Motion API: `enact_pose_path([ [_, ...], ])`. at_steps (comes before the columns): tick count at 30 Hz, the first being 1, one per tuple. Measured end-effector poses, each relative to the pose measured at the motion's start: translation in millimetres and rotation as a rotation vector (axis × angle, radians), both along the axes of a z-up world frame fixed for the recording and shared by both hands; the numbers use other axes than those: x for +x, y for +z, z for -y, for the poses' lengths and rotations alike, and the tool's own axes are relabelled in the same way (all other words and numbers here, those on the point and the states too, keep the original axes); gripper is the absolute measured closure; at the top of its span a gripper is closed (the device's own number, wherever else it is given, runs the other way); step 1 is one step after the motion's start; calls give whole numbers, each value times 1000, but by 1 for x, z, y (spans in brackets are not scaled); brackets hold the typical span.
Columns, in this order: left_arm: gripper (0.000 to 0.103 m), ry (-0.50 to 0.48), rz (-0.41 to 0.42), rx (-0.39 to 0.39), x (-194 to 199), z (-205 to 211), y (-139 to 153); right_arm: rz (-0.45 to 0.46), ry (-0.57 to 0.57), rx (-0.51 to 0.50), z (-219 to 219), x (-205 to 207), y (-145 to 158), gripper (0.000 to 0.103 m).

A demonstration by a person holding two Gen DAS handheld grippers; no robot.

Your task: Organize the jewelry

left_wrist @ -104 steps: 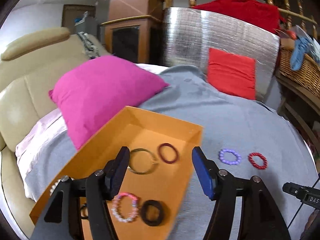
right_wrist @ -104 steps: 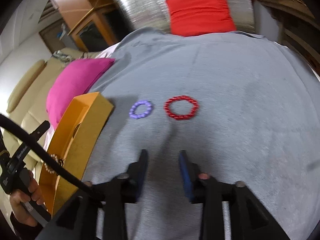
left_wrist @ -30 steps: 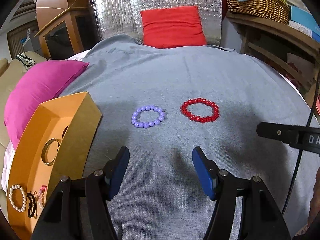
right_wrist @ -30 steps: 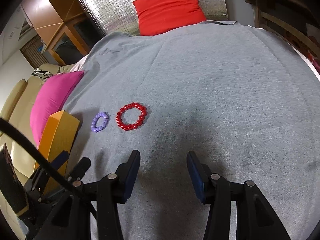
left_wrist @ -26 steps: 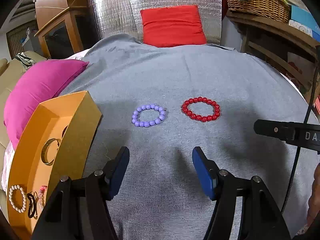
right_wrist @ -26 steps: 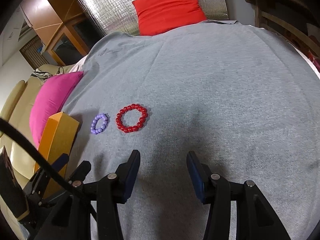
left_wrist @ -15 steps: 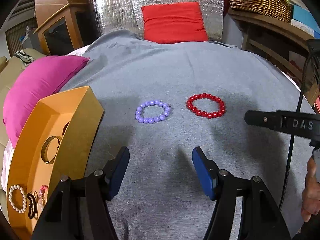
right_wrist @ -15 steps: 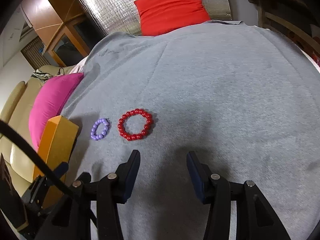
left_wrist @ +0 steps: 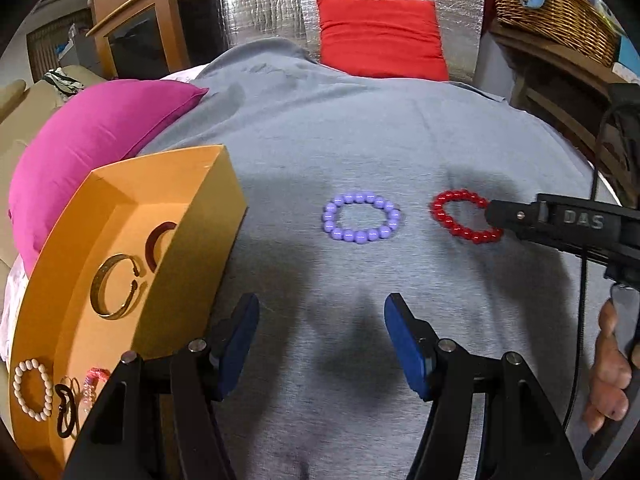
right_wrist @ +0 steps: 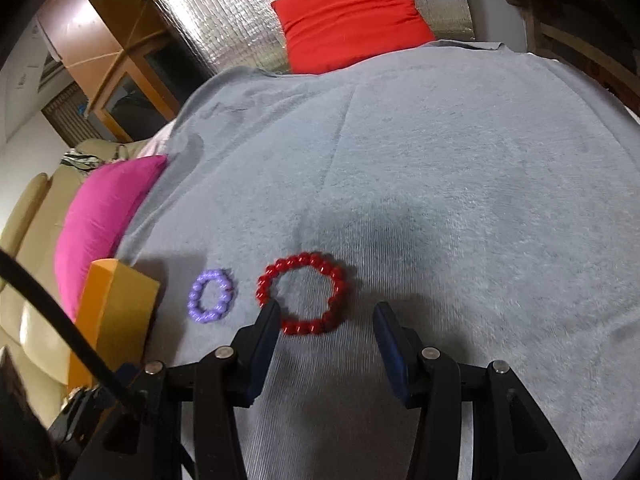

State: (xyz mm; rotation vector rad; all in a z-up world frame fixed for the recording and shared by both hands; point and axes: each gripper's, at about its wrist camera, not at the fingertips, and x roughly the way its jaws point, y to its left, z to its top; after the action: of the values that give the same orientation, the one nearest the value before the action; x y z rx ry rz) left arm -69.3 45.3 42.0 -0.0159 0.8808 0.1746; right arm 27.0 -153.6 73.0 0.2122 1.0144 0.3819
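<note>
The red bead bracelet (right_wrist: 303, 293) lies flat on the grey blanket (right_wrist: 460, 200), just beside the purple bead bracelet (right_wrist: 211, 295) but apart from it. The orange tray (left_wrist: 120, 200), to the left of both, already contains a gold bangle (left_wrist: 114, 286), a white bead bracelet (left_wrist: 32, 390) and other pieces.

**Claw state.** Your right claw (right_wrist: 324, 326) is released and empty. Its left finger overlaps the near-left edge of the red bracelet in the wrist view; contact cannot be confirmed. Your left claw (left_wrist: 322, 326) is also released and empty, facing the purple bracelet, which lies ahead of the tips and clear of them.

**Handling properties (judged).**
- Light: expect almost no resistance on lifting.
- Limp: the beads look strung on cord, so the loop will probably sag and swing once raised.
- Slippery: the round, glossy beads may roll out from between flat pads.
- Soft support: the blanket will yield under the fingertips.

**Where to grip.** Straddle one side of the ring, one finger inside the loop and one outside, and close across the bead strand. Do not attempt to span the whole ring. Keep clear of the neighbouring bracelet when closing.
</note>
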Motion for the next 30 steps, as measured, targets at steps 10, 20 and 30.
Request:
enact_pose_path([
  [10, 37, 32, -3, -5, 9, -8, -2, 93, 9, -186, -17, 5, -5, 92],
  [20, 37, 59, 31, -110, 35, -8, 0, 69, 34, -201, 21, -10, -3, 92],
  [30, 33, 85, 10, -101, 57, 8, -10, 20, 42, -142, 56, -23, -5, 92],
])
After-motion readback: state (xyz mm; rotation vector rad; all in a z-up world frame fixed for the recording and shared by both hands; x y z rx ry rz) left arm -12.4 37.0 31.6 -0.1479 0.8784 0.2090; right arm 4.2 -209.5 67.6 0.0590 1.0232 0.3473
